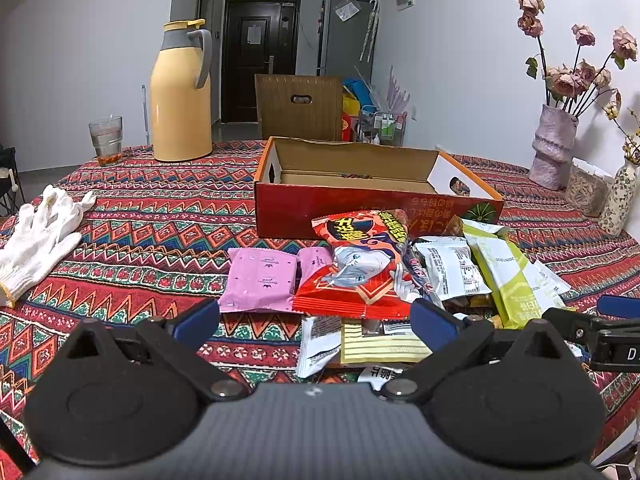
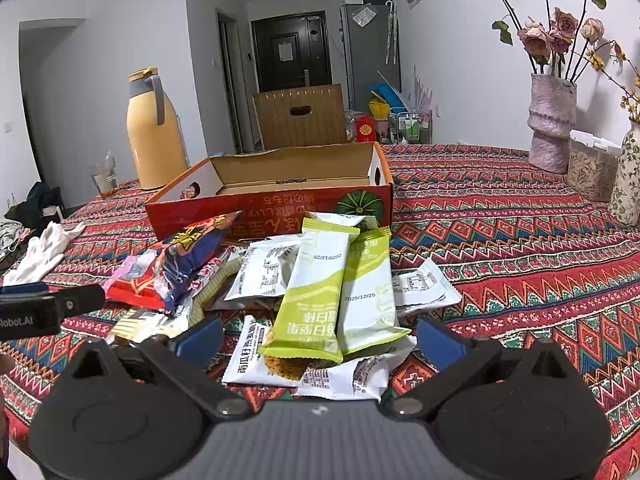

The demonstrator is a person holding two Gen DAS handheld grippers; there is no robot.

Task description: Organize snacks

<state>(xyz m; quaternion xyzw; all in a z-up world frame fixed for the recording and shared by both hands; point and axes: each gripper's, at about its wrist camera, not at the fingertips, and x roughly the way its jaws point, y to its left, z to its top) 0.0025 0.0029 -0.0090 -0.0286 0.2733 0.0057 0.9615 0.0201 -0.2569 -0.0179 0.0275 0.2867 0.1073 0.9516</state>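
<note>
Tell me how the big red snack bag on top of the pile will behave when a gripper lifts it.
The red snack bag looks puffed and crinkled, so it is probably light and will likely flex rather than stay stiff. Its glossy film may slip between the fingers. It rests on the pink packets, which could shift as it lifts.

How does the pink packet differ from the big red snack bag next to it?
The pink packet is plain, squarish and lies flat on the tablecloth; the red snack bag is larger, carries cartoon artwork and lies puffed on top of other packets. The pink packet sits at the pile's left edge, the red bag toward its middle. Both lie outside the open box.
</note>
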